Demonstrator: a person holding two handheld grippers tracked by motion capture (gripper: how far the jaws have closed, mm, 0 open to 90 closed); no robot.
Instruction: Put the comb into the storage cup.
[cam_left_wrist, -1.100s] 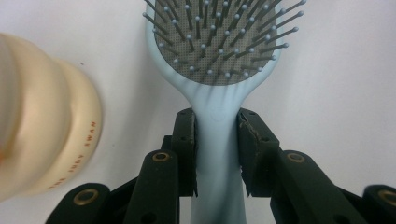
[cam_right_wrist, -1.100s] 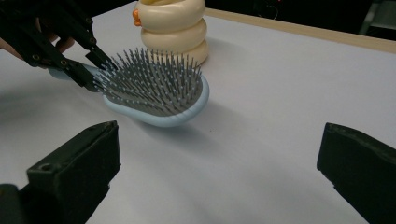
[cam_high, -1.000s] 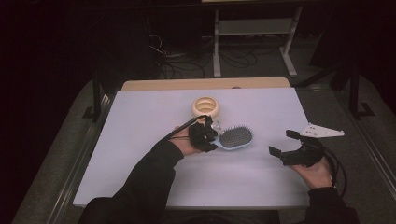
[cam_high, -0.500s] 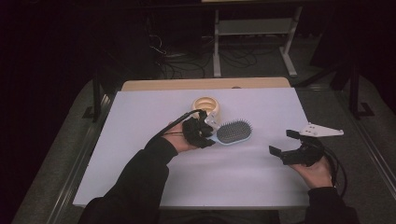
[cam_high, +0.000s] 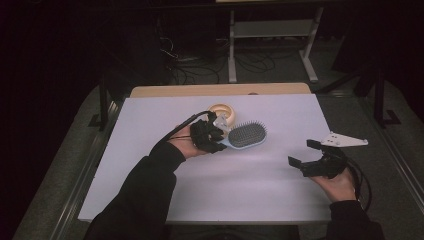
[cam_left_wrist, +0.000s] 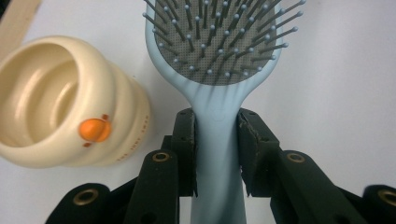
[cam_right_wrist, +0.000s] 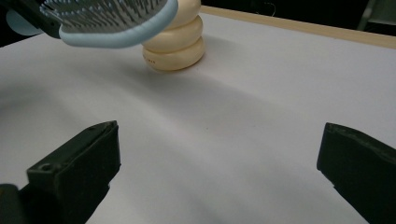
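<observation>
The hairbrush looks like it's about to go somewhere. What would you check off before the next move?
1. Left gripper clamped on the hairbrush handle: ok.
2. Handle centred between the pads: ok.
3. Brush lifted off the white table: ok, seen in the right gripper view.
4. Cream cup upright, opening free: ok.
5. Brush apart from the cup: cannot tell from above; left gripper view shows a gap.
6. Right gripper open and out of the way: ok.

The left claw is lifting the hairbrush off the desk, its pads clamped on the pale blue handle. Brush and hand are drifting away from the person, closing in beside the cream ringed cup, and the brush head is hanging clear above the surface.
</observation>
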